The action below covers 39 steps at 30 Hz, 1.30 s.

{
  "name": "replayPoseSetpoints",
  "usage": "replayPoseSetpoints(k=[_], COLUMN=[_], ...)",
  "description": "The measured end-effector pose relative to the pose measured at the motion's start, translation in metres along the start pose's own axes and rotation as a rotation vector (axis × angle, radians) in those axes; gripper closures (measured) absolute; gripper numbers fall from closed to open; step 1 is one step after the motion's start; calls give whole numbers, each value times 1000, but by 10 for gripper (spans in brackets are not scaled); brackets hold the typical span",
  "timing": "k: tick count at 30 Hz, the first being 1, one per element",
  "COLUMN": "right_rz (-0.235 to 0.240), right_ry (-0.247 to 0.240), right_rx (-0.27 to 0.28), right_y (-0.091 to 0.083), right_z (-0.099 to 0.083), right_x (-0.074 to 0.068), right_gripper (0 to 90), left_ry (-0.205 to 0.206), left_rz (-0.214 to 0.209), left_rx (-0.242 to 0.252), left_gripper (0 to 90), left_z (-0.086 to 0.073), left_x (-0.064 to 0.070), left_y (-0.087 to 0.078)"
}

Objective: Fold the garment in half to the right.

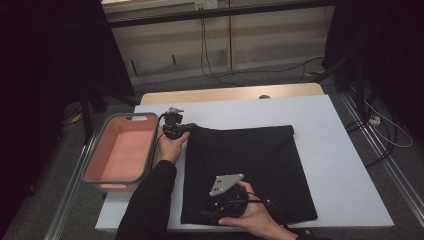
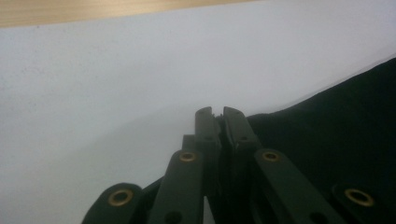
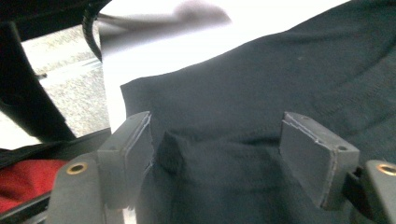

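A black cloth [image 1: 250, 170] lies folded flat on the white tabletop [image 1: 335, 150]. My left gripper [image 1: 187, 126] sits at the cloth's far left corner. Its jaws are pressed together in the left gripper view [image 2: 217, 113], and the cloth's edge [image 2: 327, 126] runs right up to them. My right gripper [image 1: 210, 214] hovers low over the cloth's near left part, the grey plate [image 1: 225, 184] on top of it. In the right gripper view it [image 3: 219, 149] stands open, its two pads [image 3: 317, 158] straddling a raised fold of cloth [image 3: 224, 140].
A pink basket [image 1: 92, 165] with a grey rim stands off the table's left side, beside my left hand. A wooden strip [image 1: 230, 93] borders the far edge. Cables lie on the floor behind and to the right. Bare white tabletop lies right of the cloth.
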State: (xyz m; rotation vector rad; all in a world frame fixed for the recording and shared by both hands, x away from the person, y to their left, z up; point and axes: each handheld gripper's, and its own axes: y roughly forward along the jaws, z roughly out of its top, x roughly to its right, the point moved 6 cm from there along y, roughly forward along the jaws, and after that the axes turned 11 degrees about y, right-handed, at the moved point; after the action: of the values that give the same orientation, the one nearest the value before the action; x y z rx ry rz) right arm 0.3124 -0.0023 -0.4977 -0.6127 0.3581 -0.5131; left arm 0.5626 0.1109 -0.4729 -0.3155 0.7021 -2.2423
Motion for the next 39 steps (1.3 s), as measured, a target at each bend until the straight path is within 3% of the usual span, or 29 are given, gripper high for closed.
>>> replayPoseSetpoints(k=[10, 18, 23, 27, 29, 33, 39], right_rz=[71, 48, 28, -11, -19, -25, 7], right_ry=[-73, -151, -153, -128, -108, -88, -54], right_rx=[-59, -80, -90, -85, -84, -76, -54], right_y=[39, 53, 54, 52, 52, 52, 47], right_z=[8, 8, 9, 12, 12, 13, 16], right_x=[-32, -48, -49, -41, -38, -36, -35], right_gripper=[421, 384, 474, 744, 807, 862, 872], left_ry=[7, 4, -2, -1, 0, -6, 0], left_rz=[-8, -9, -7, -7, -9, -13, -15], left_rx=[13, 19, 18, 28, 27, 29, 42], left_gripper=[855, 855, 855, 854, 855, 854, 855], left_z=[2, 3, 2, 4, 4, 4, 7], left_x=[0, -1, -1, 0, -1, -2, 0], left_y=[-2, -4, -3, -5, -6, -5, -6])
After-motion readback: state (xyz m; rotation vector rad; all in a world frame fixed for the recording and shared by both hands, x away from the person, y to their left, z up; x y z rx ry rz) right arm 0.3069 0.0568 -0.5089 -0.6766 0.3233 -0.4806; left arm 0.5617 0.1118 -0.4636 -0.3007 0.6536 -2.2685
